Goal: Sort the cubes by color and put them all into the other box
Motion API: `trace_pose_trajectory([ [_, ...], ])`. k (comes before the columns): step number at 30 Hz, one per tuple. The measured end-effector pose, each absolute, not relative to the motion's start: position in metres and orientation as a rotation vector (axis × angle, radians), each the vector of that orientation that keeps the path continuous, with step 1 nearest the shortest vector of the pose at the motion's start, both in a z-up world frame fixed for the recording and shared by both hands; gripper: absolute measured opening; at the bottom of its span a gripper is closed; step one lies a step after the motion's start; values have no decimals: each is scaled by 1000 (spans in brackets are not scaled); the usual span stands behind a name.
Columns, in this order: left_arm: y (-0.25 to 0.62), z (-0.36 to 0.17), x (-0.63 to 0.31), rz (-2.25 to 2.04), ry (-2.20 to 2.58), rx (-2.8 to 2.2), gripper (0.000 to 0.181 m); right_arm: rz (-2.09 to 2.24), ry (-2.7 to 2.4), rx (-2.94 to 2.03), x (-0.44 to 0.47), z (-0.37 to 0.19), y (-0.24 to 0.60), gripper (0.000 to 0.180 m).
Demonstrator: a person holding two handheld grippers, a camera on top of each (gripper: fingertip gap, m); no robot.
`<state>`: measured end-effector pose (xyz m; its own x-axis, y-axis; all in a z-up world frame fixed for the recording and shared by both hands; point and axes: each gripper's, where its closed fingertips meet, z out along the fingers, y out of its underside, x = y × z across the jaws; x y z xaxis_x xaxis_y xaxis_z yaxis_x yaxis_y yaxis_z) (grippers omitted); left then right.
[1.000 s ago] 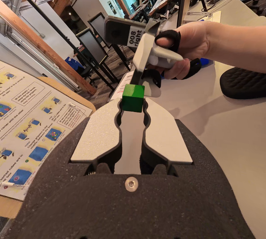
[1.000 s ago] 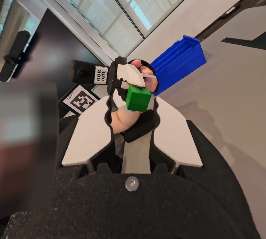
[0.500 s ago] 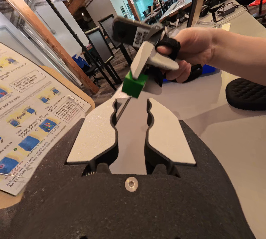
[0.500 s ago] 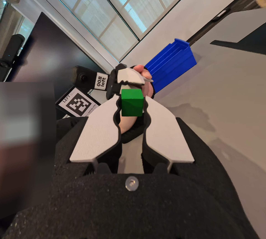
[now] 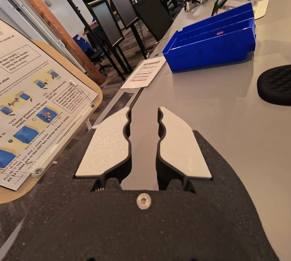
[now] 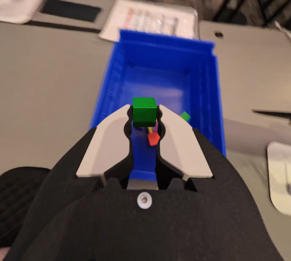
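Left fingers point(image 5: 144, 112): apart, nothing between them, held above the grey surface point(image 5: 212, 127).
Left view, boxes: two blue boxes point(image 5: 209, 52) side by side, well ahead and to the right of the fingers; something small and purple shows in the nearer one.
Left view, other: an instruction board point(image 5: 39, 104) stands to the left; a paper sheet point(image 5: 144, 72) lies near the boxes; a black pad point(image 5: 277, 85) lies at the right edge.
Right fingers point(image 6: 144, 108): clamped on a green cube point(image 6: 144, 111), which sits at the very tips, one side against each finger.
Right view, box: a blue box point(image 6: 204, 96) lies directly below the cube.
Right view, contents: a second green cube point(image 6: 185, 115) and a red cube point(image 6: 153, 139) lie on the box floor; yellow and purple bits show beside the red one, blurred.
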<state>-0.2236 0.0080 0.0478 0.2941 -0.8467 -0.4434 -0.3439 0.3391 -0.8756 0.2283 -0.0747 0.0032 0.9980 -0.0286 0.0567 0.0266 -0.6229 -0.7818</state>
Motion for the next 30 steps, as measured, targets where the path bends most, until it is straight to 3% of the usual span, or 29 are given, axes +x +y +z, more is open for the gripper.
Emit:
trace_pose_trajectory([
  [7,10,35,-219,-457,1319,-1272,29,-84,14,-2403,249,-55,-62,29],
  [13,15,26,-218,-442,1329,-1298,27,1,94,-2463,248,-57,-87,29],
  [20,12,18,-213,-430,1372,-1297,26,34,271,-2633,266,-104,-104,29],
  [30,11,13,-211,-421,1393,-1298,24,28,31,-2549,246,-108,-50,29],
])
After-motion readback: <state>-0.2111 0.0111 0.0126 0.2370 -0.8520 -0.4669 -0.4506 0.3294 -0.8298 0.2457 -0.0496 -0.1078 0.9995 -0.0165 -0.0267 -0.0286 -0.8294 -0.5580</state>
